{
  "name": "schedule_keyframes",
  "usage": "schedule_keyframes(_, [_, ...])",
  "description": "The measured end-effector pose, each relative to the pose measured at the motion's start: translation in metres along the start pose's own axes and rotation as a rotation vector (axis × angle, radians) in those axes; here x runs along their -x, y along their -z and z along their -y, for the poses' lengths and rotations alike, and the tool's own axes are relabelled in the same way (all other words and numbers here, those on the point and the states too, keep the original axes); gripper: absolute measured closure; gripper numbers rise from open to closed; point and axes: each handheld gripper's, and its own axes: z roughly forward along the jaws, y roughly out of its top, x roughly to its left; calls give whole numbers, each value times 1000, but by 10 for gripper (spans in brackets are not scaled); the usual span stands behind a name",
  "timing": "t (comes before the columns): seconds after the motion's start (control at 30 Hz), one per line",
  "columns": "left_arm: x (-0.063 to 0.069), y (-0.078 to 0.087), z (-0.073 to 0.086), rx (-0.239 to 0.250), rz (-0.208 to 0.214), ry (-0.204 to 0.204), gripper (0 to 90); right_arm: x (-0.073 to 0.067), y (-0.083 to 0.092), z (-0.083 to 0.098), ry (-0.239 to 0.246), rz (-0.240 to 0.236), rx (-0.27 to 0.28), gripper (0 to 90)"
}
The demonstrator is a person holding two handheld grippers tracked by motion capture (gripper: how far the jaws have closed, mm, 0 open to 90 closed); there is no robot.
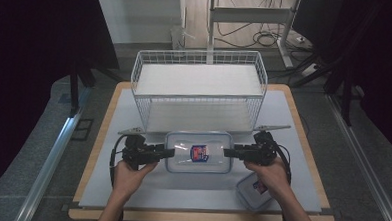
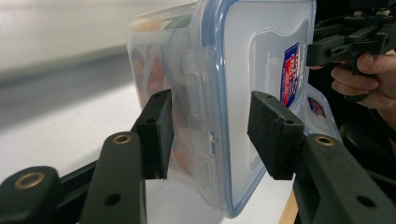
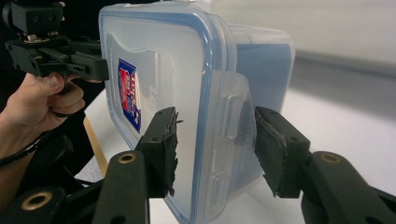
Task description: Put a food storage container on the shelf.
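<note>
A clear plastic container [image 1: 198, 151] with a blue-rimmed lid and a red and blue label is held level between my two grippers, in front of the wire basket. My left gripper [image 1: 168, 152] is shut on its left end. In the left gripper view the pads [image 2: 159, 133] clamp the container [image 2: 233, 70] at the side latch, one on the lid and one on the base, and colourful contents show through its wall. My right gripper [image 1: 229, 152] is shut on the opposite end. In the right gripper view the right gripper [image 3: 215, 149] straddles the container's [image 3: 187, 70] latch.
A white wire basket [image 1: 135, 73] stands at the back of the table, just behind the container. A second lidded container [image 1: 254, 190] lies near the front right corner, under the right forearm. The white mat [image 1: 130, 187] covers the wooden tabletop.
</note>
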Motion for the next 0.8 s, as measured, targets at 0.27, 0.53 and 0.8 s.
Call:
schedule_keyframes(0.27, [14,16,-29,39,-11,-43,518,-14,14,-24,43,-6,57,511])
schedule_keyframes(0.53, [24,28,-57,67,-19,-76,518,-25,28,-51,80,-1,100,511])
schedule_keyframes(0.8, [28,37,-87,92,-24,-81,519,-32,37,-78,96,-1,127,512])
